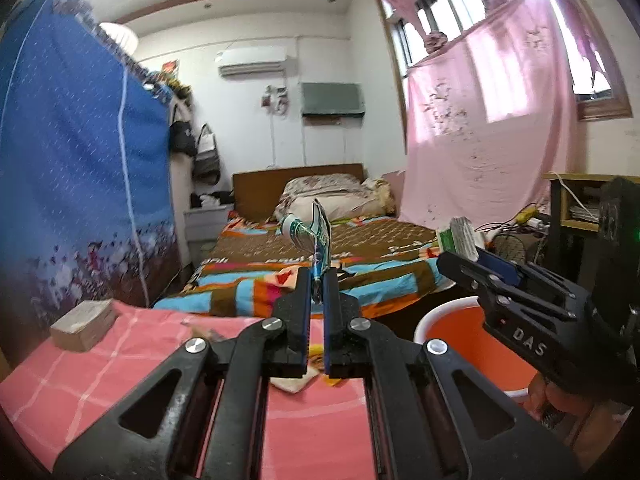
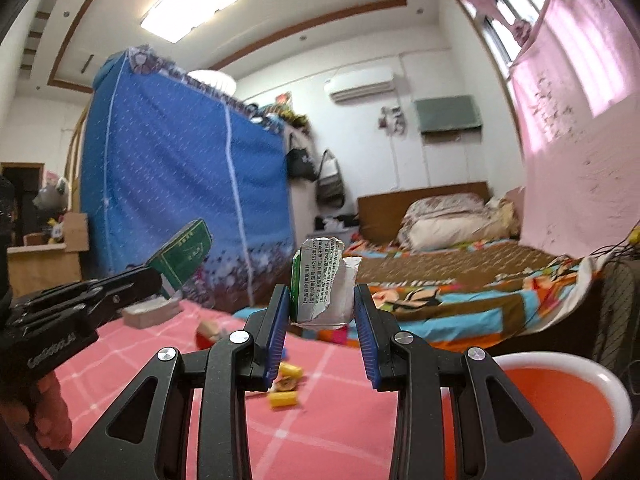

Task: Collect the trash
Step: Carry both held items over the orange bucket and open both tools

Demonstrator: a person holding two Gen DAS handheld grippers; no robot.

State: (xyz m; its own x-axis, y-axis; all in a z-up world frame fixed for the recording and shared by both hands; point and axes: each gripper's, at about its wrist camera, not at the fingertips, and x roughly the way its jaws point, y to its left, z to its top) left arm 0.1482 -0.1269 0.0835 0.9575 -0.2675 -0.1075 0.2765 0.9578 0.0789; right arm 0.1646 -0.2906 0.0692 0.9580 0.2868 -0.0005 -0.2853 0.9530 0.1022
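Green wrapper [image 1: 310, 236] is being pinched in my left gripper [image 1: 316, 300], and my right gripper [image 2: 322, 312] is grasping a torn carton [image 2: 322, 284]. I am carrying both above the pink table [image 2: 320, 432]; next, I judge, each must be opened over the orange bin [image 2: 560, 400].

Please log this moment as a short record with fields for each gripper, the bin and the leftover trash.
left gripper: shut on flattened green wrapper
right gripper: shut on crumpled white-green carton
bin: orange bucket, white rim, beside the pink checked tablecloth
leftover trash: yellow scraps on the cloth
other: small cardboard box on the cloth
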